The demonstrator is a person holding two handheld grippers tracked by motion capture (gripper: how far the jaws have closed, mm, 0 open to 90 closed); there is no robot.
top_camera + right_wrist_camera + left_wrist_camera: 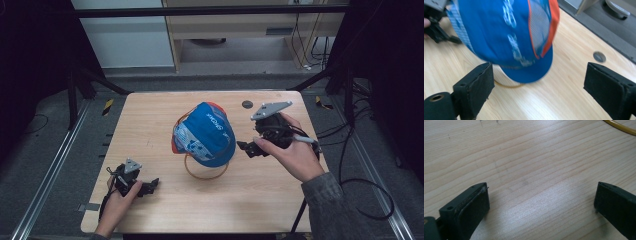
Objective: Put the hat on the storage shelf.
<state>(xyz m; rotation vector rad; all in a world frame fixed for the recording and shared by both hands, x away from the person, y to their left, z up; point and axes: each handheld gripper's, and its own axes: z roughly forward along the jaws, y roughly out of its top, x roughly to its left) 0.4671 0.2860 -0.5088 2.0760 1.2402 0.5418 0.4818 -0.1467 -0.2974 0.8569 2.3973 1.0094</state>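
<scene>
A blue cap [205,134] with orange trim and white lettering sits raised on a yellow wire ring stand [205,173] at the middle of the wooden table [150,120]. My right gripper [248,149] is just right of the cap, its jaws pointing at it, open and apart from it. The right gripper view shows the cap [506,32] ahead, blurred, beyond the open right gripper [539,82]. My left gripper [151,185] rests at the table's near left corner, open, over bare wood. In the left gripper view its jaws [541,202] stand wide, with the yellow ring [621,127] far off.
A dark round grommet [247,104] is set in the table's far edge, right of the cap. Black frame struts [95,80] stand at both far corners. Cables [360,200] trail on the floor to the right.
</scene>
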